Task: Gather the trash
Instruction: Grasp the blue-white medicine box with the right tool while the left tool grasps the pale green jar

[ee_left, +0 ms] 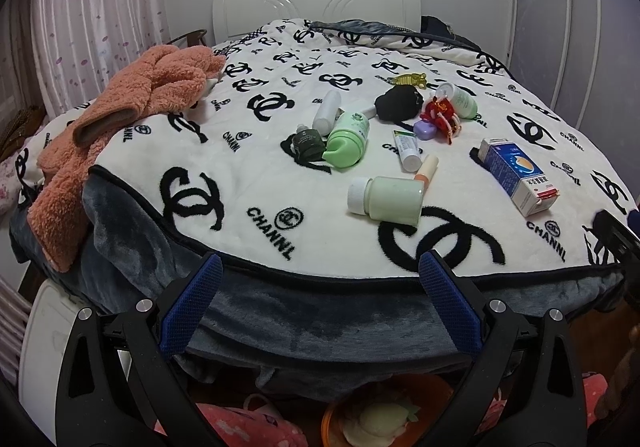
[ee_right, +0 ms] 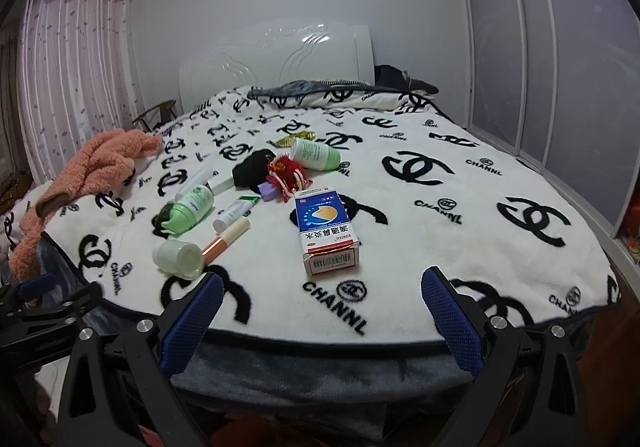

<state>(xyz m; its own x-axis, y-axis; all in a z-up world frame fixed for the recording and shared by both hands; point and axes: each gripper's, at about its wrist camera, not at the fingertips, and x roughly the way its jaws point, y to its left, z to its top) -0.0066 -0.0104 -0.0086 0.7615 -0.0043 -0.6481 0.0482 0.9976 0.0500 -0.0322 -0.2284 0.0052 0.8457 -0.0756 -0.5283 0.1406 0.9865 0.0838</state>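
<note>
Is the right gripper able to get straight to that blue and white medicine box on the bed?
Probably yes. The right gripper is open and empty, and only bare blanket lies between it and the blue and white medicine box.

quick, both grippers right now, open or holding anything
Left gripper: open, holding nothing, at the bed's foot edge.
Right gripper: open, holding nothing, just short of the blue and white box.
</note>
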